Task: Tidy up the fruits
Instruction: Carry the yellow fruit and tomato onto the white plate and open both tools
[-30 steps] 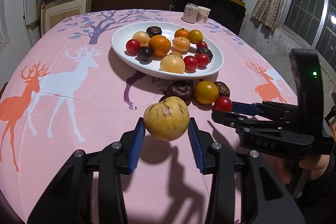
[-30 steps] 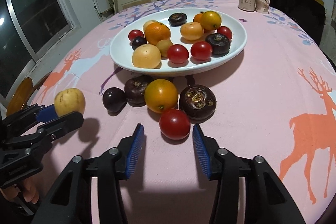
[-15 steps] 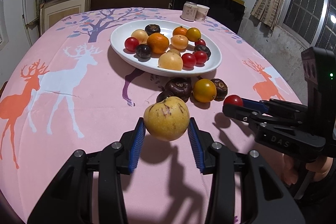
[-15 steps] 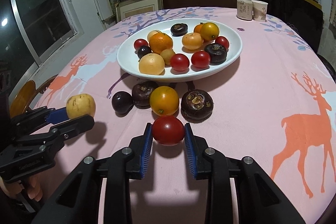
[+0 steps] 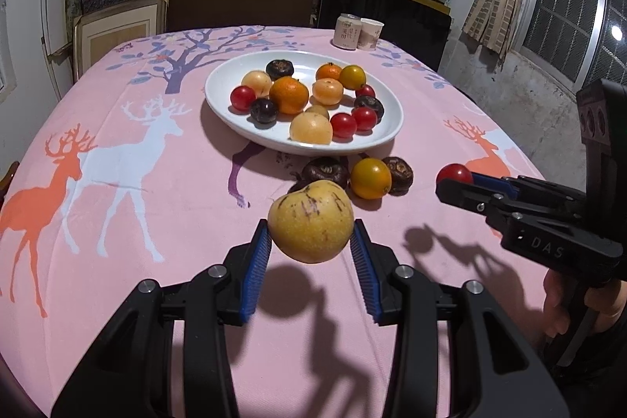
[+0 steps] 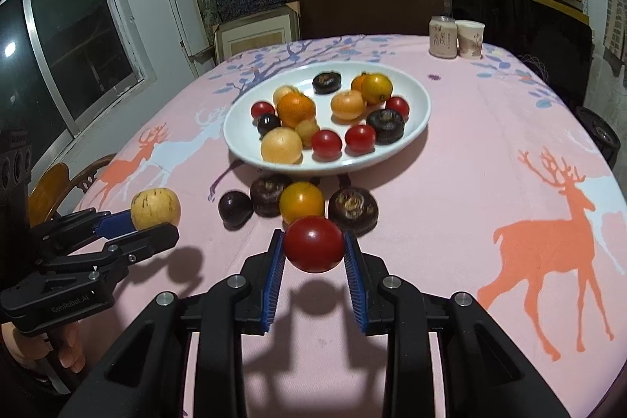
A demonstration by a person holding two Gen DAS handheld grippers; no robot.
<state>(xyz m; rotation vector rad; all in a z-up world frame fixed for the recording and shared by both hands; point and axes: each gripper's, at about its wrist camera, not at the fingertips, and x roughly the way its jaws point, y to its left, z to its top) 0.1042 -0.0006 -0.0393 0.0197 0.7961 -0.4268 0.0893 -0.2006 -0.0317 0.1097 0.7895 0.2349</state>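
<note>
A round yellow fruit with thin purple streaks (image 5: 310, 220) is clamped between the blue ribbed pads of the left hand-held gripper (image 5: 311, 253), lifted clear of the pink deer-print tablecloth (image 5: 117, 190) so that its shadow falls on the cloth beneath. To its right, a glossy red tomato (image 6: 313, 243) is pinched in the same way by the right hand-held gripper (image 6: 313, 261), also raised above the table, with a dark shadow under it. Each tool shows in the other's camera: the right one reaches in from the right side of the left wrist view with the tomato at its tip, and the left one enters from the left of the right wrist view carrying the yellow fruit. Just beyond the two held fruits, four pieces lie loose on the cloth in a tight row: a small dark purple plum (image 6: 234, 207), a dark brown mangosteen (image 6: 269, 194), a round yellow-orange fruit (image 6: 301, 202) and a second dark mangosteen (image 6: 352, 208). Behind them, close to the row, stands a white oval plate (image 6: 415, 93) already loaded with tangerines, red tomatoes, pale yellow fruits and dark ones. At the far edge of the table a drink can (image 6: 443, 37) and a paper cup (image 6: 469, 39) stand side by side.
</note>
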